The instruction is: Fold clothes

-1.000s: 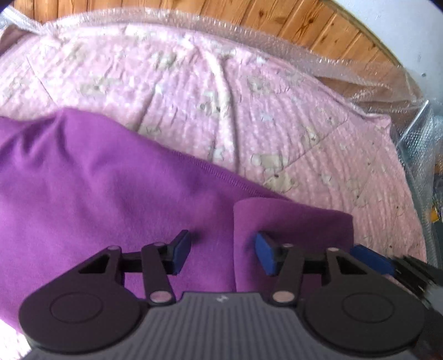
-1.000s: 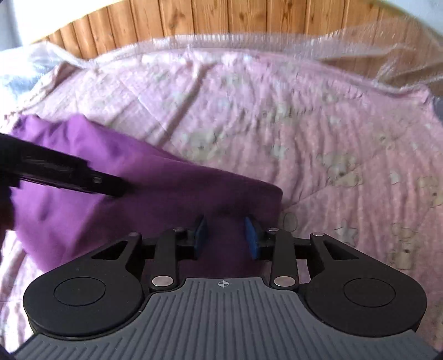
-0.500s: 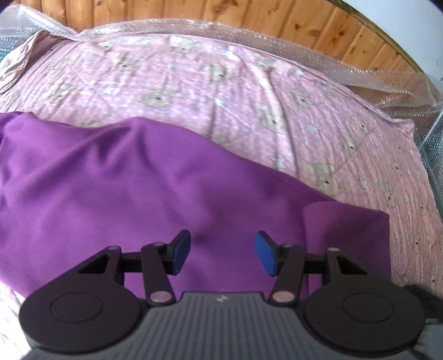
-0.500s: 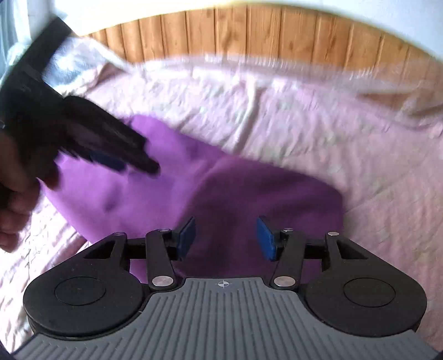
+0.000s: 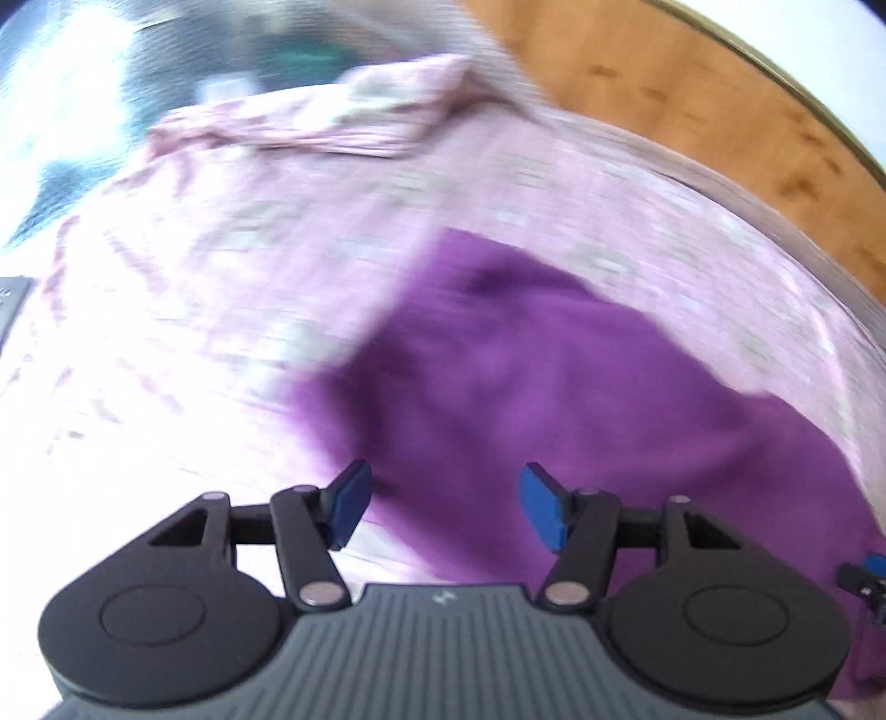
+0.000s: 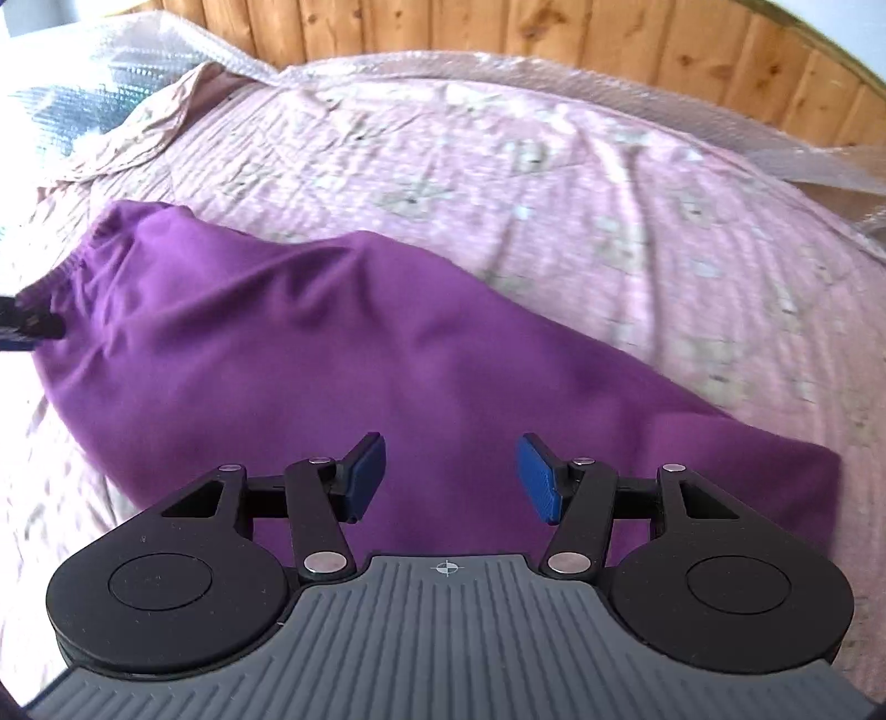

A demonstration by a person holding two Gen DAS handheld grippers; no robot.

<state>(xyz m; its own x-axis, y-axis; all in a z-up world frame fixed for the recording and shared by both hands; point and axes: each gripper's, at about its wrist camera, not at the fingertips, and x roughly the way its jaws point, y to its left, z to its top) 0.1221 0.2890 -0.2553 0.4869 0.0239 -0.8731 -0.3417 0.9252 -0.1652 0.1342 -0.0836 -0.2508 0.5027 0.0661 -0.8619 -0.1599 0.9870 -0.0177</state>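
The left view is smeared by blur, the pink bedspread (image 6: 609, 183) barely legible there. The purple garment (image 6: 332, 360) lies on it, long axis running from ten o'clock to four, gathered end at ten. Right hand-held gripper (image 6: 451, 476) hovers spread over its near edge; left hand-held gripper (image 5: 443, 509) spread too, holding nothing.

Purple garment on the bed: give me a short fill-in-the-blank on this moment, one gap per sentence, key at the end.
1. The purple garment lies on a ____ bedsheet printed with small figures.
2. The right gripper has its jaws ____, with nothing between them.
3. The left gripper hovers over the garment with its jaws ____.
4. Behind the bed stands a wall of ____ panelling.

Missing words: pink; open; open; wooden
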